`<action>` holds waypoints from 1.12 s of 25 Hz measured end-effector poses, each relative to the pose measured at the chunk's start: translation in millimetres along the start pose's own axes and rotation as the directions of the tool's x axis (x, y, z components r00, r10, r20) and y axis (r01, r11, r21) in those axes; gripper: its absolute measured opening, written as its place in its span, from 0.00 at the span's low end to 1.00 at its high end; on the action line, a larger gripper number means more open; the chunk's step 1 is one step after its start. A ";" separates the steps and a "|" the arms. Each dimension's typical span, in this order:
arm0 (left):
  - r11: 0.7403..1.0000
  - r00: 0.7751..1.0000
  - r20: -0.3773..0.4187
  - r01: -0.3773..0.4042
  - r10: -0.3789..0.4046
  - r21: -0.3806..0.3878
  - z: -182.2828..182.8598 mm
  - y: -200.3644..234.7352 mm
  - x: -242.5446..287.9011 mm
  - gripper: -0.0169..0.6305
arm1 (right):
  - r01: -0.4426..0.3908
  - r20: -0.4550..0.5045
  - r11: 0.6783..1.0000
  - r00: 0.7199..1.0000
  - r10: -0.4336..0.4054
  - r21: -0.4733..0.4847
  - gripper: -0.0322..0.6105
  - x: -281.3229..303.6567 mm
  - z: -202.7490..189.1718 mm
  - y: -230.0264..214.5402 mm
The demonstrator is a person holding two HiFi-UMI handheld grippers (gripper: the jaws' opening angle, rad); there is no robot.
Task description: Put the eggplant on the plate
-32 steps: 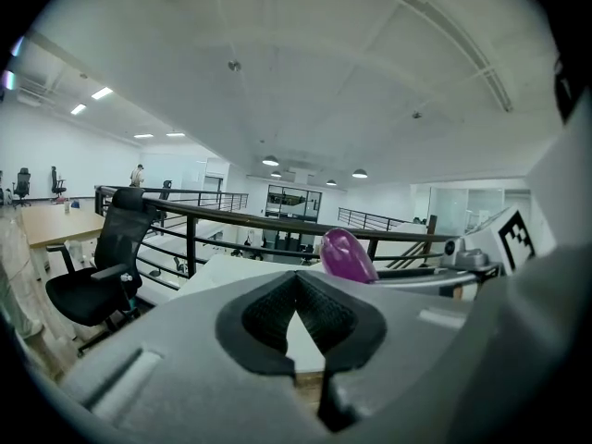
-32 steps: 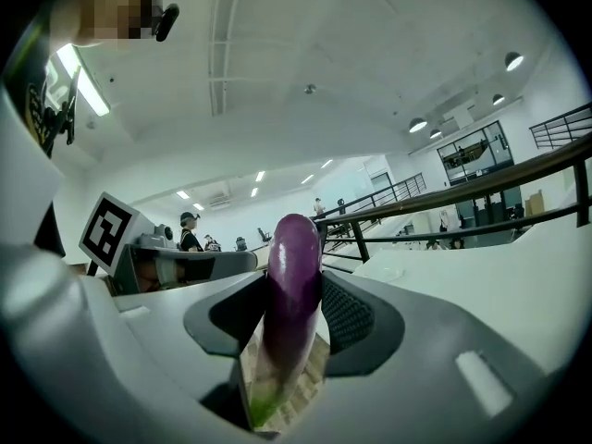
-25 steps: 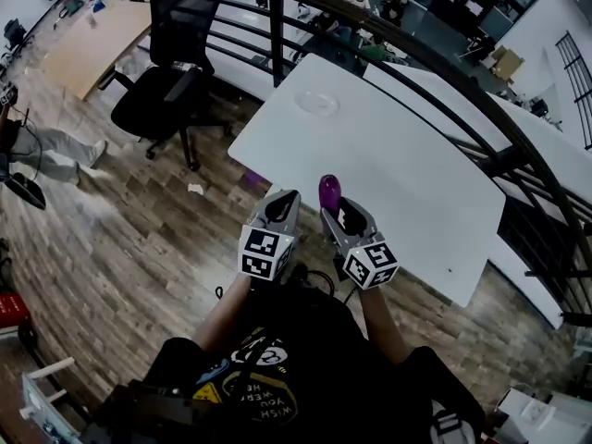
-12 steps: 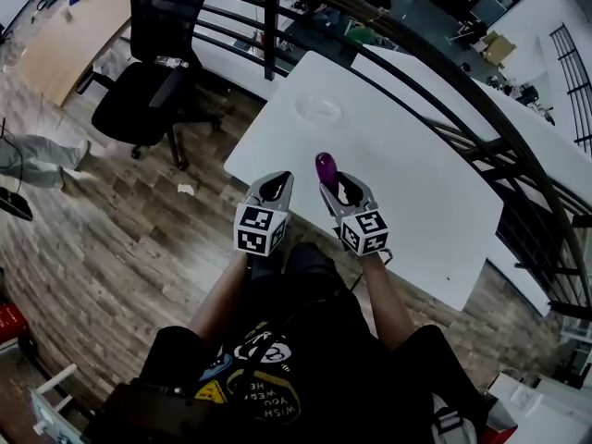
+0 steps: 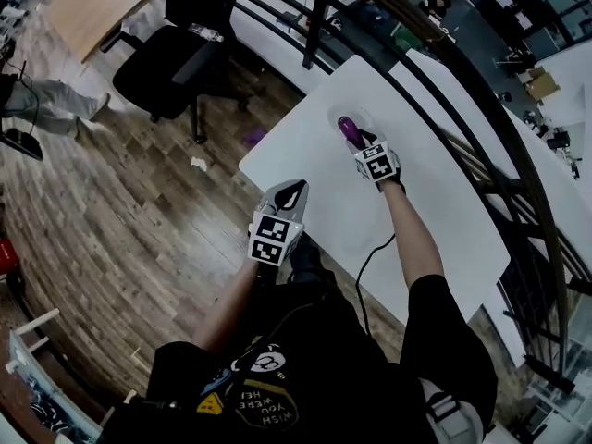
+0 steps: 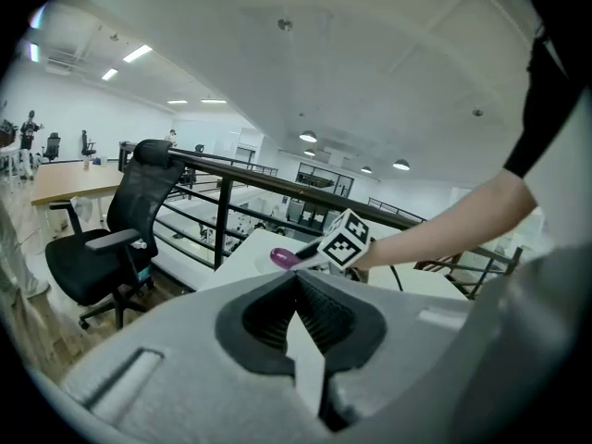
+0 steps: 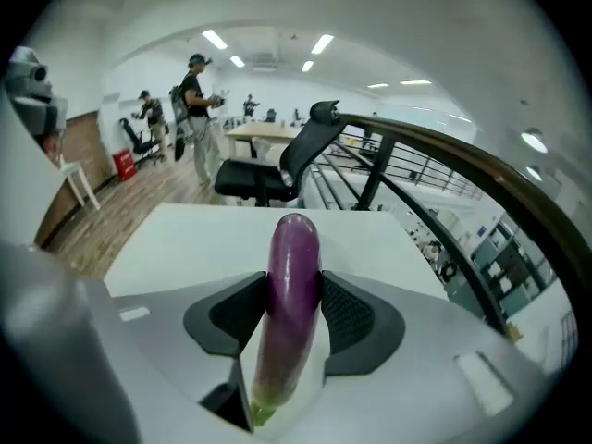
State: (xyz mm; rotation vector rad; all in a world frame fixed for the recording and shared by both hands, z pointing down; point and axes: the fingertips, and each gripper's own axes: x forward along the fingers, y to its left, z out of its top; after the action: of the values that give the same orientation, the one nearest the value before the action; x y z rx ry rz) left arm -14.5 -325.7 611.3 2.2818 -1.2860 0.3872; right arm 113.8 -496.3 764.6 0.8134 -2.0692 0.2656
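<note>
Eggplant (image 7: pixel 292 276): clamped lengthwise in your right gripper (image 5: pixel 357 138), tip forward, directly above the clear plate (image 5: pixel 335 115).
Left gripper (image 6: pixel 297 283): jaws together, empty, back at the table (image 5: pixel 319 178) edge.

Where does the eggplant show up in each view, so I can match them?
Head view: eggplant upper centre, at the tip of the right gripper, over the table's far end.
Left gripper view: eggplant small, at centre, just left of the right gripper's cube.
Right gripper view: eggplant dead centre, clamped between the jaws.
Shared landmark: black chair.
</note>
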 end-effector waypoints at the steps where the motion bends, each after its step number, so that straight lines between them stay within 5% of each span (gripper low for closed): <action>1: 1.000 1.000 -0.010 -0.021 0.021 -0.013 -6.6 4.2 -2.8 0.03 | -0.021 -0.040 0.997 0.999 0.018 -0.074 0.34 15.3 0.1 -7.0; 5: 0.992 0.993 -0.056 -0.109 0.106 -0.068 -32.1 27.1 -12.4 0.03 | -0.092 -0.177 0.954 0.983 0.042 -0.284 0.34 61.6 0.2 -31.0; 11: 0.984 0.988 -0.070 -0.146 0.140 -0.104 -44.4 38.1 -18.2 0.03 | -0.117 -0.155 0.965 0.985 0.082 -0.236 0.37 71.6 0.5 -36.2; 12: 0.985 0.989 -0.062 -0.138 0.132 -0.099 -42.4 38.2 -17.4 0.03 | -0.108 -0.134 0.969 0.988 0.079 -0.221 0.44 67.2 0.9 -33.2; 17: 0.997 0.997 -0.018 -0.075 0.075 -0.028 -19.7 24.9 -14.2 0.03 | -0.035 0.151 0.999 0.988 0.038 -0.022 0.43 -10.2 12.2 0.8; 20: 0.999 0.999 0.030 -0.040 0.039 0.014 2.9 9.2 -21.0 0.03 | -0.040 0.376 0.985 0.926 -0.026 0.167 0.36 -102.5 17.6 47.8; 23: 0.999 0.997 0.075 -0.002 -0.002 0.054 23.2 -8.2 -21.9 0.04 | -0.030 0.534 0.917 0.820 -0.205 0.399 0.32 -203.0 21.8 87.2; 28: 0.986 0.987 0.117 0.091 -0.108 0.138 53.5 -53.2 -11.6 0.03 | 0.100 0.496 0.783 0.723 -0.481 0.614 0.06 -296.4 -8.5 113.7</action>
State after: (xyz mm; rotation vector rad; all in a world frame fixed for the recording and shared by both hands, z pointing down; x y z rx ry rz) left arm 25.4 -323.1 546.2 2.5056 -1.2320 0.3073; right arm 167.2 -272.1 546.3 1.8039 -2.4510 0.4650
